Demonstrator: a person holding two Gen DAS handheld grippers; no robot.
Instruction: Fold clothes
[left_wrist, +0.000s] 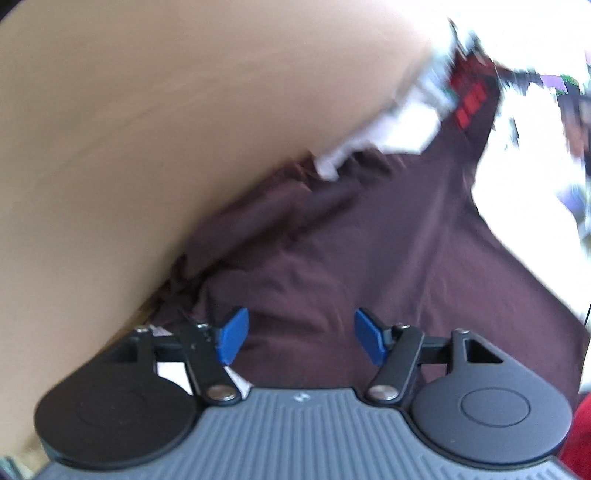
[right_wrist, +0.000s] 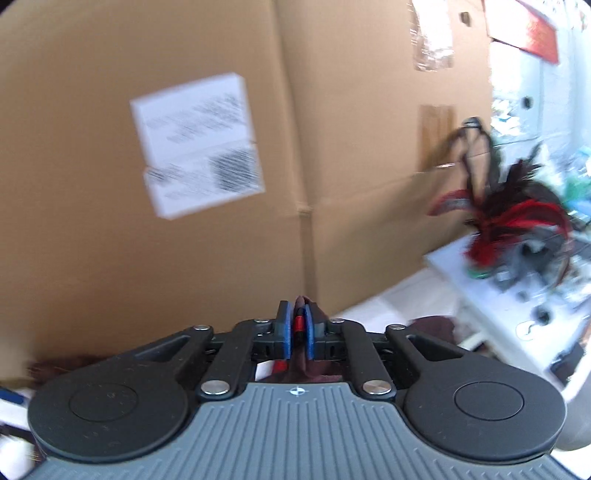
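Pinching maroon garment (right_wrist: 301, 321), probably hem, right gripper (right_wrist: 298, 334)

A large brown cardboard box (right_wrist: 221, 166) fills most of the right wrist view, with a white printed label (right_wrist: 197, 144) stuck on its face left of a vertical seam. To the right of the box a white tabletop (right_wrist: 480, 295) carries a red-and-black feather bundle (right_wrist: 513, 225) amid blurred clutter. Bright daylight washes out the area beyond the box's right edge.
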